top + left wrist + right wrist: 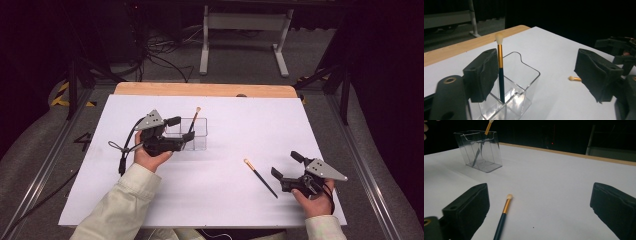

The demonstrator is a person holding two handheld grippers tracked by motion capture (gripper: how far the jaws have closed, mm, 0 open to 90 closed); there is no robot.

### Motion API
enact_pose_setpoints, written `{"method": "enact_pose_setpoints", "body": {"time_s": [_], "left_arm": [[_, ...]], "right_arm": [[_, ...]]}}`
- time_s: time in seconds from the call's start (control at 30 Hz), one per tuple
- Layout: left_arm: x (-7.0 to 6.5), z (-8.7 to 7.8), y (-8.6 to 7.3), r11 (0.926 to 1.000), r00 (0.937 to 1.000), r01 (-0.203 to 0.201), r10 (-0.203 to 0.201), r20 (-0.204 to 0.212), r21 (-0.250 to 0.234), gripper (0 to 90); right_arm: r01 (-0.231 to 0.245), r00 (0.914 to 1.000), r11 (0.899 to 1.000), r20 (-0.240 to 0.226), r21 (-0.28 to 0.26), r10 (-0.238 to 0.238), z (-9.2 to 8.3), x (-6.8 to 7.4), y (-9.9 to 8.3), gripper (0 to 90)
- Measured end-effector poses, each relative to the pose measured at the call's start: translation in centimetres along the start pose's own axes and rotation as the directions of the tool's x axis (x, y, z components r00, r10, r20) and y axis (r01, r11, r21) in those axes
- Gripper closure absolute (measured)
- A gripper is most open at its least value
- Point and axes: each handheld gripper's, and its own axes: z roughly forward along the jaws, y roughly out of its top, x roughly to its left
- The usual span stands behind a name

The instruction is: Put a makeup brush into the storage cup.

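Brushes, two of them, both small makeup ones with dark handles, gold ferrules and pale tips. One makeup brush (500, 67) stands tilted inside the clear plastic organizer (196, 135), tip poking up past the rim. The other brush (260, 177) lies flat on the white worktop (225, 195), well apart from the box and just beside the right gripper (287, 167). One organizer only, see-through with dividers.

Left gripper (181, 128) sits right at the box, jaws spread wide on either side of the standing brush, the brush close by one pad and not pinched. Right gripper hangs low over the worktop, jaws spread too, nothing between them; the lying brush points up toward its left jaw in the right gripper view.
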Motion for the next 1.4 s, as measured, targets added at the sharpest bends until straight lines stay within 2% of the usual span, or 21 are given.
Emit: {"method": "enact_pose_setpoints", "body": {"time_s": [0.1,0.2,0.33,0.43,0.77,0.9,1.03,1.13,1.23,1.4], "left_arm": [[-0.3,-1.0,-0.1,0.9999,0.9999,-0.012,0.012,-0.001,-0.005,17.9],[-0.4,-1.9,-0.3,1.0000,1.0000,-0.005,0.005,0.004,-0.004,17.5],[-0.4,-2.8,-0.4,1.0000,0.9999,0.008,-0.008,0.014,-0.004,17.5],[-0.5,-3.3,-0.6,1.0000,0.9999,0.001,-0.001,0.014,-0.001,17.1],[-0.8,-5.5,-1.8,0.9990,0.9992,-0.033,0.033,-0.022,0.031,15.3],[-0.7,-6.3,-2.3,0.9991,0.9994,-0.023,0.023,-0.027,0.036,15.1],[-0.7,-6.9,-2.9,0.9987,0.9991,-0.025,0.026,-0.034,0.045,14.9],[-0.5,-7.4,-3.5,0.9985,0.9988,-0.022,0.024,-0.043,0.051,14.8],[-0.5,-7.9,-4.1,0.9983,0.9987,-0.008,0.011,-0.050,0.057,14.2],[-0.6,-8.5,-4.7,0.9973,0.9975,-0.021,0.025,-0.067,0.070,14.0]], "right_arm": [[0.001,1.0000,1.000,0.002,-0.016,-0.001,-0.3,0.1,0.6,2.6],[0.001,1.0000,1.000,0.002,-0.031,-0.001,-0.6,0.2,1.1,2.4],[0.010,1.0000,0.999,-0.001,-0.031,-0.010,-0.9,0.4,1.9,2.5],[0.011,0.9999,0.999,-0.009,-0.030,-0.011,-1.1,0.7,2.5,2.7],[0.022,0.9995,1.000,-0.023,-0.015,-0.022,-1.3,1.4,4.0,3.1],[0.031,0.9994,0.999,-0.011,-0.006,-0.031,-1.3,1.6,4.9,4.3],[0.043,0.9989,0.999,-0.019,0.005,-0.043,-1.1,1.7,5.8,5.9],[0.049,0.9987,0.999,-0.016,-0.008,-0.049,-1.0,1.8,6.2,7.3],[0.054,0.9983,0.998,-0.024,0.019,-0.053,-0.4,2.0,6.7,7.4],[0.059,0.9969,0.996,-0.056,0.067,-0.055,0.3,2.3,7.2,11.0]]}}
